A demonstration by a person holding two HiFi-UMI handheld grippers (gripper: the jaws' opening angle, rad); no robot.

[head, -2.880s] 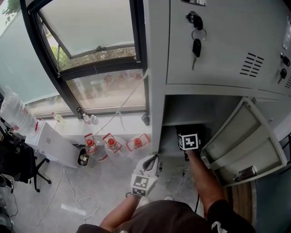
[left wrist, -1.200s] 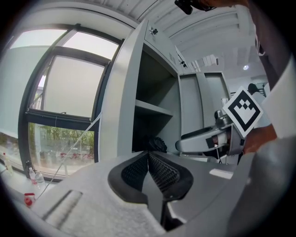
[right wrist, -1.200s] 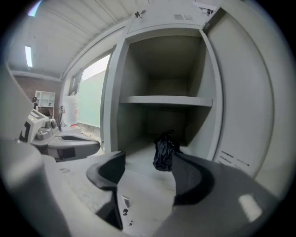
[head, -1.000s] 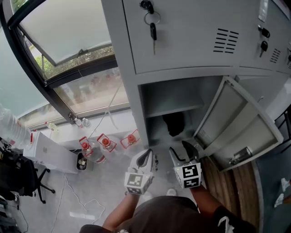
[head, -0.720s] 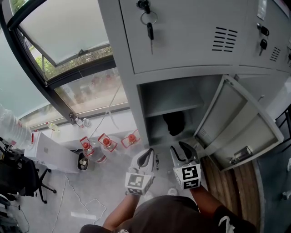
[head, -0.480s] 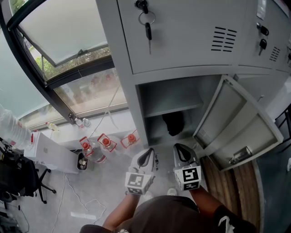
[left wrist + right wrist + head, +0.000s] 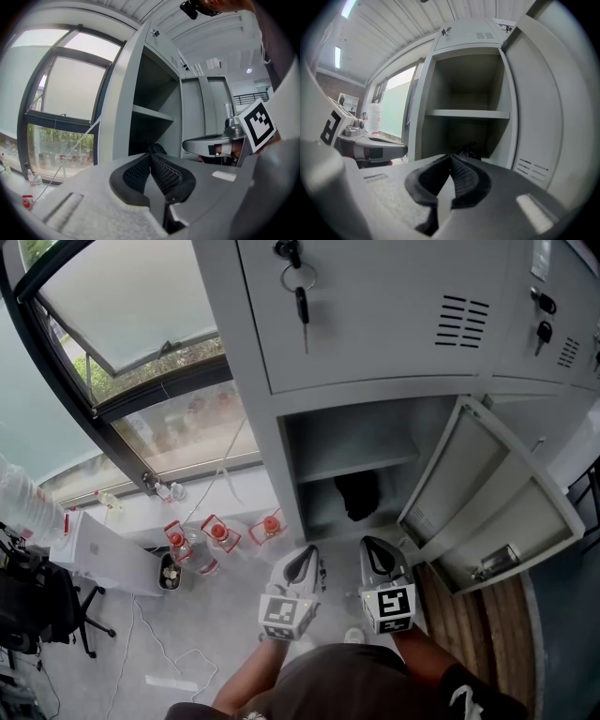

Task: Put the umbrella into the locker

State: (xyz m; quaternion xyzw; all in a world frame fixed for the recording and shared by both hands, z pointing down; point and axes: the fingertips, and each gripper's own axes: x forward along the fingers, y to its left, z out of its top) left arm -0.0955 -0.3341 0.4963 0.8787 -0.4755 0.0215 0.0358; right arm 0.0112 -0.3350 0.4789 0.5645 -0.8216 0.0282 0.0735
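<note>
Your left tongs (image 7: 303, 557) and right tongs (image 7: 376, 550) are both clenched, empty. Ahead of them, the black umbrella (image 7: 357, 495) lies inside the open locker (image 7: 266, 442).

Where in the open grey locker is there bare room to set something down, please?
The grey metal shelf in the open compartment is bare from wall to wall. Beneath it the black folded umbrella takes the middle of the floor; a bare strip lies toward the left wall. Outside, red-capped clear plastic bottles crowd the floor under the window.
</note>
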